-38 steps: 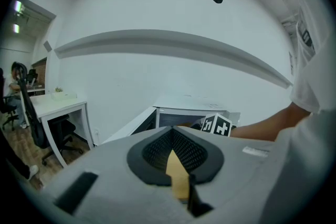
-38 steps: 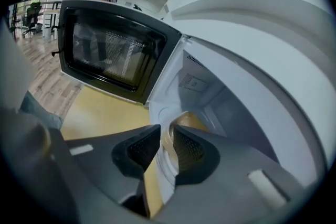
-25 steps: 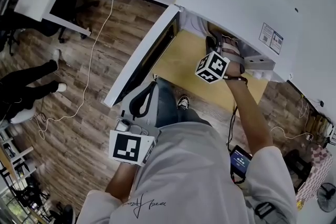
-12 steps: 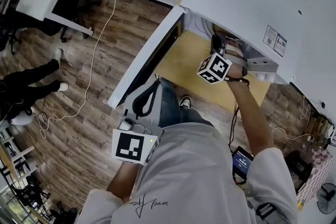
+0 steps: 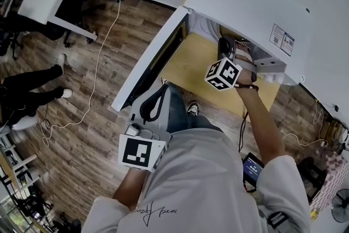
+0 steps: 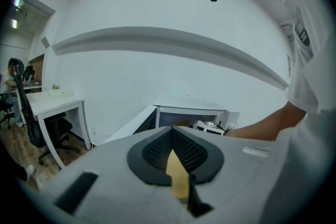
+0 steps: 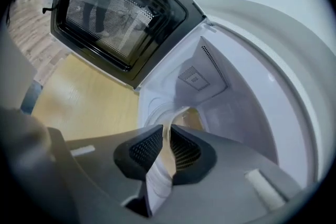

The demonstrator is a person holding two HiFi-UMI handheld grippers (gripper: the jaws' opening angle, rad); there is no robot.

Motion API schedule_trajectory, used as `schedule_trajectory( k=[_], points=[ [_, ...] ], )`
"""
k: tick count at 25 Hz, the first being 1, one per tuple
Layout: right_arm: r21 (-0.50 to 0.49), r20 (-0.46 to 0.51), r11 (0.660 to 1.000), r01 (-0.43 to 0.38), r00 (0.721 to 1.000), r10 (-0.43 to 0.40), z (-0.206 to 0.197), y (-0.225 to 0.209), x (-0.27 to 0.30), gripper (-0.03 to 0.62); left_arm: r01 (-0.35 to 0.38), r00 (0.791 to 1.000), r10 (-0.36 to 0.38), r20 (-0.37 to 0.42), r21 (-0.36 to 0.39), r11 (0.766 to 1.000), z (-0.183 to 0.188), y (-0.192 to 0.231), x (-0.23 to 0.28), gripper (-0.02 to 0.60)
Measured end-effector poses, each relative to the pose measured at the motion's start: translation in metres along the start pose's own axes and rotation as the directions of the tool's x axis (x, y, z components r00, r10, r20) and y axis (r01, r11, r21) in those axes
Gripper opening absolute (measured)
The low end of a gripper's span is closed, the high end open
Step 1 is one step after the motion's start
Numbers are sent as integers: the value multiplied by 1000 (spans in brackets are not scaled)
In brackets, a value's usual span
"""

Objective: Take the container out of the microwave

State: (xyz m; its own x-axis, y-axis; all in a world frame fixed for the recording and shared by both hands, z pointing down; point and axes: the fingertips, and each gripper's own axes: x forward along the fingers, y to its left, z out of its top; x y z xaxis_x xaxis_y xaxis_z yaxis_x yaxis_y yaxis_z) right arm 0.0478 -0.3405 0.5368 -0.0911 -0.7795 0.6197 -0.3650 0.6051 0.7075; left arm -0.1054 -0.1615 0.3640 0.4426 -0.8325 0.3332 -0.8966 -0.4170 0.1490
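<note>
Two hand-held grippers are at work. The right hand-held gripper [image 7: 169, 136] reaches into the microwave [image 7: 226, 92]. Its jaws have just been closing and pinch the thin white wall of the container [image 7: 177, 114], which rises between the pads. The container stands inside the cavity, mouth up, its pale rim curving away just beyond the jaw tips. Its long axis cannot be judged. Past the rim a tan patch shows inside, too blurred to name. Left of this gripper the dark-windowed door [image 7: 115, 13] stands swung open over the yellow tabletop [image 7: 73, 97]. The left hand-held gripper [image 6: 171, 131] hangs well back from the microwave, tips pressed together on nothing.
</note>
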Motion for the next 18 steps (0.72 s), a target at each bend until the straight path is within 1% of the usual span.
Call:
schedule_trajectory(
  k=[10, 18],
  points=[
    [88, 40, 996, -26, 999, 22, 2, -6, -25, 58, 17, 999, -17, 27, 5, 1000, 4, -13, -1, -3],
    [137, 74, 989, -52, 996, 42, 3, -7, -49, 58, 24, 998, -24, 50, 11, 1000, 8, -22, -5, -3]
  ],
)
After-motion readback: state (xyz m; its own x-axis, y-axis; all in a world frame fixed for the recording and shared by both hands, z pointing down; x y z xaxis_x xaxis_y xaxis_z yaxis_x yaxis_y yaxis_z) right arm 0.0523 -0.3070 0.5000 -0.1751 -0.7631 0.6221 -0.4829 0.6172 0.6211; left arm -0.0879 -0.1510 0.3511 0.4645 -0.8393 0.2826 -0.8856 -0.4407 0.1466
